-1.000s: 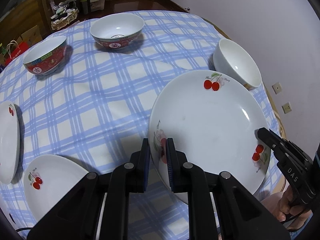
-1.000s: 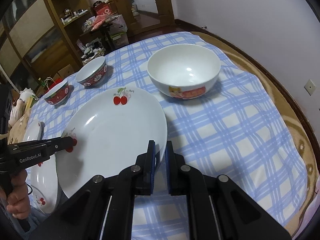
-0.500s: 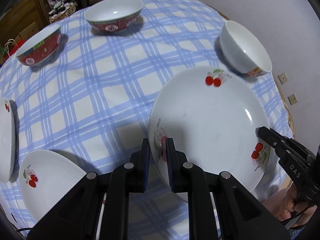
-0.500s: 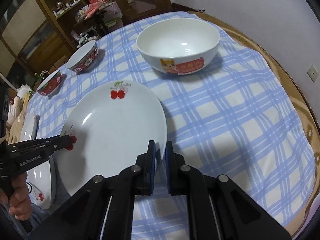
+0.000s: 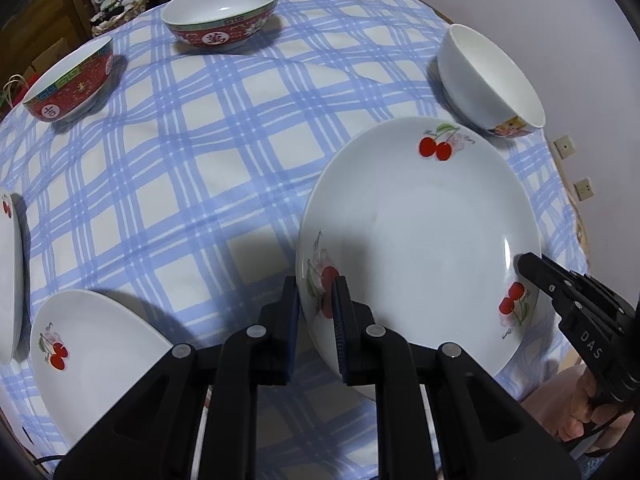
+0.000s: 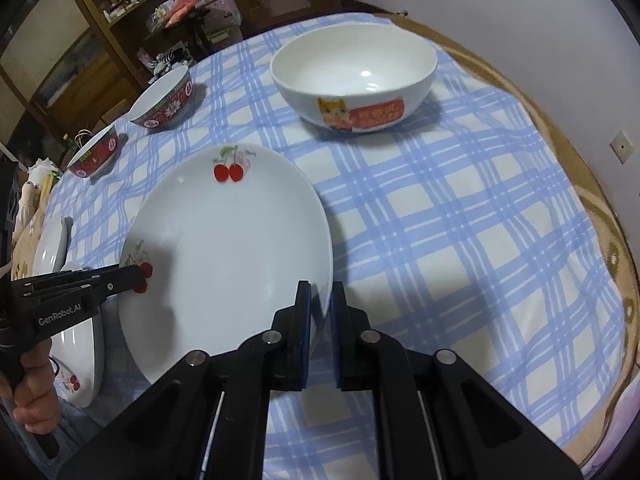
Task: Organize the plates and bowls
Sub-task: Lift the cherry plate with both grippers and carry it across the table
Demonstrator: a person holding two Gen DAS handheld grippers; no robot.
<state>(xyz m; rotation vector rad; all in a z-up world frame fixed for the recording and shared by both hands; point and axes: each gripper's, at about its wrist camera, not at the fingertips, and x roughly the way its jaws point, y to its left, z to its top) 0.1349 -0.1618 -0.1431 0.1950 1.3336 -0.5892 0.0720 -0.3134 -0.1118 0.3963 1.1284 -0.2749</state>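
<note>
Round desk (image 6: 520, 184) under a blue-and-white checked cloth (image 5: 192, 168). Large white plate (image 5: 420, 240) with cherry prints raised over the cloth near the front edge, tilted, gripped on opposite rims: left tongs (image 5: 316, 308) closed on its near-left rim, right tongs (image 6: 320, 316) closed on its right rim. Faint script beside the cherries, too small to read. White bowl (image 6: 354, 76) just beyond the plate, standing on the cloth, with a cartoon cat and a red banner of yellow characters, not legible. Two more cherry plates at the left: one (image 5: 92, 352) by the front edge, another (image 5: 10, 276) at the far-left border, partly cut off. Two red bowls at the far side, well apart from the plate: the farther (image 5: 222, 14) bearing a white medallion with the character "萬", the nearer (image 5: 70, 80) with a medallion whose character stays unclear. "DAS" (image 5: 591, 345) in white on the right tongs' body; "GenRobot.AI" (image 6: 60, 317) on the left tongs' body.
</note>
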